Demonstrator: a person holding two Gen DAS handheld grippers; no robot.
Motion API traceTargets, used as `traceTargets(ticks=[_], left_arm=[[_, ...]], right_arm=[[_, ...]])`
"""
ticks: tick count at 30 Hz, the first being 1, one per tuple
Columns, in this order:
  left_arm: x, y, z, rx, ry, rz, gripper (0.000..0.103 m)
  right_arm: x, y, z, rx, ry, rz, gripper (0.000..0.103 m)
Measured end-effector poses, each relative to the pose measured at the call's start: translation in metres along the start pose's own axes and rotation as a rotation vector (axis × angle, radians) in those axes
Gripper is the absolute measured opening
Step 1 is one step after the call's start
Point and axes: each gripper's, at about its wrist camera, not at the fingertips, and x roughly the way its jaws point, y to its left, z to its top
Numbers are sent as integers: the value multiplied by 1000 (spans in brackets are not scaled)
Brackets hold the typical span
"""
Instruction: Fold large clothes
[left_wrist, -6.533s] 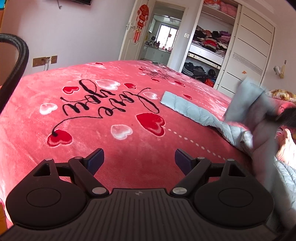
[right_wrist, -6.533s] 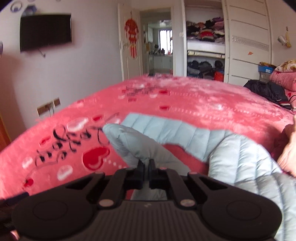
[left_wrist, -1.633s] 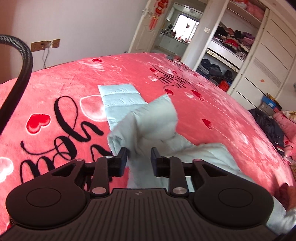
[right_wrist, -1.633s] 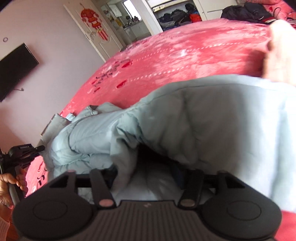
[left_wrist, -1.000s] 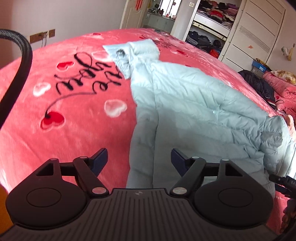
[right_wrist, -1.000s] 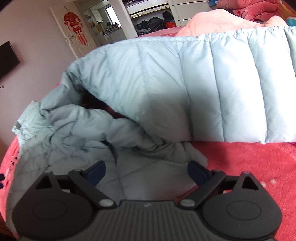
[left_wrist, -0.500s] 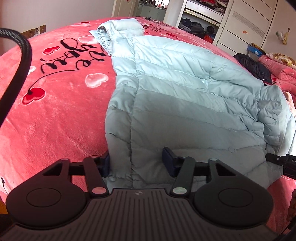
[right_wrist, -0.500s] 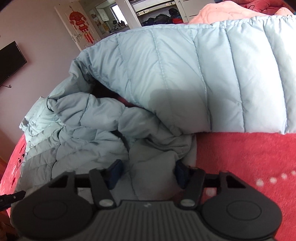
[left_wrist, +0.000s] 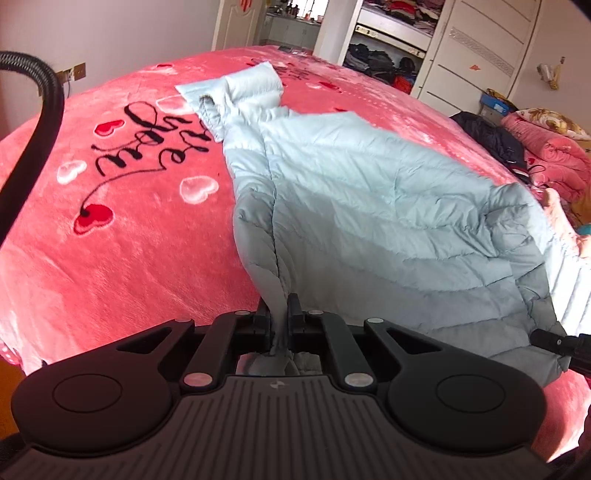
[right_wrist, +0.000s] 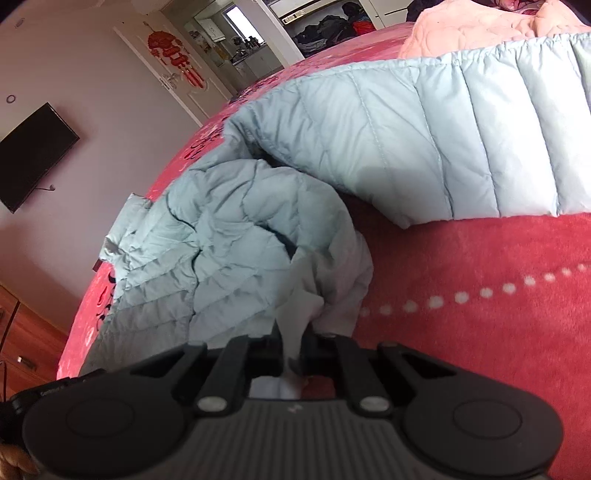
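One pale-blue quilted puffer jacket lies spread on the red heart-print plush blanket, collar far, hem near. Two tongs: the left gripper and right gripper have just closed, both pinching the near hem. Best lift both corners evenly, keeping the hem taut before folding it toward the collar.

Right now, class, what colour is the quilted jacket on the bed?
Pale blue; the jacket shows best in the left wrist view.
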Motion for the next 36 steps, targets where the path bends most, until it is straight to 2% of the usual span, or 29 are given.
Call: traceTargets(ticks=[12,19,23,25,28,30,36], left_arm=[[-46,23,-8,20,32,-82,6],[-41,29,-21,77,92,-39,7],[-32,30,-26,90,119,-3,10],[-31,32,-28,92,120,8,11],[-32,32,-28,93,119,19,19],[-38,28,-26,100,109,23,23],[-53,15,-11,141,50,1,38]], right_arm=[[-43,53,-45,-44,72,128,3],[-43,75,-65,-49,202,181,3],[-32,81,-60,-79,240,133,5],[-37,79,-61,-59,254,110,9],[-37,73,-56,-19,242,96,23],[-47,73,-59,12,207,98,44],[-78,57,-55,112,65,92,61]])
